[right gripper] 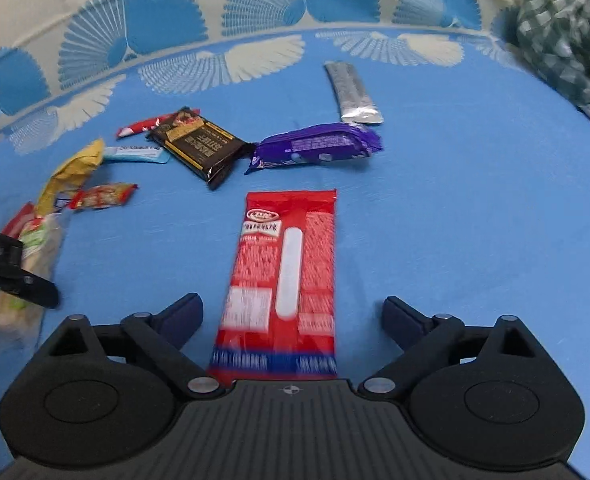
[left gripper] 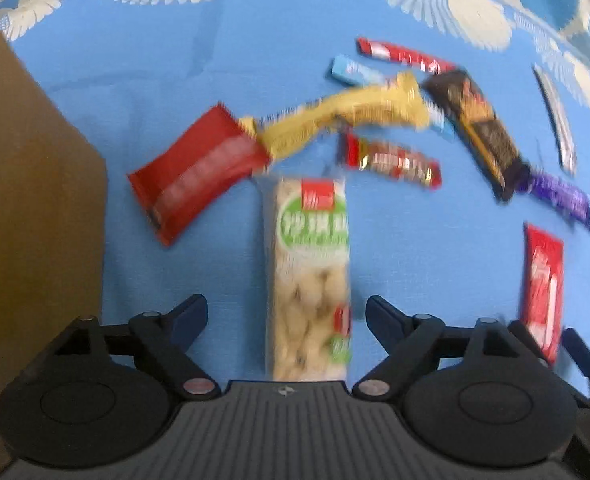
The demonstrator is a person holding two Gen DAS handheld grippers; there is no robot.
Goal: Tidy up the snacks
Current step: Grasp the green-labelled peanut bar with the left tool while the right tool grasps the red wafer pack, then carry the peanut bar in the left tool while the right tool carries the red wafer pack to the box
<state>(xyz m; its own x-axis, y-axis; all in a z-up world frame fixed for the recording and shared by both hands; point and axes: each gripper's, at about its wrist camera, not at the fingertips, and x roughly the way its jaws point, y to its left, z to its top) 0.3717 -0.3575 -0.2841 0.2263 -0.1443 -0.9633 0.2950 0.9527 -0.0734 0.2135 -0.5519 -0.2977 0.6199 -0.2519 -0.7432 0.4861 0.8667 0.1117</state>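
Snacks blurred, labels unreadable; cracker pack (left gripper: 309, 276) between open left claw (left gripper: 286, 312); right claw (right gripper: 291, 314) open.

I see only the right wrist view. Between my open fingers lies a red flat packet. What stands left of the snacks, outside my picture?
Observer: A brown cardboard box stands at the left edge of the blue cloth.
Operator: What does the left gripper face?
Observer: The left gripper is open around a clear packet of pale biscuits with a green label.
Operator: Anything beside the box?
Observer: A dark red pouch lies nearest it.
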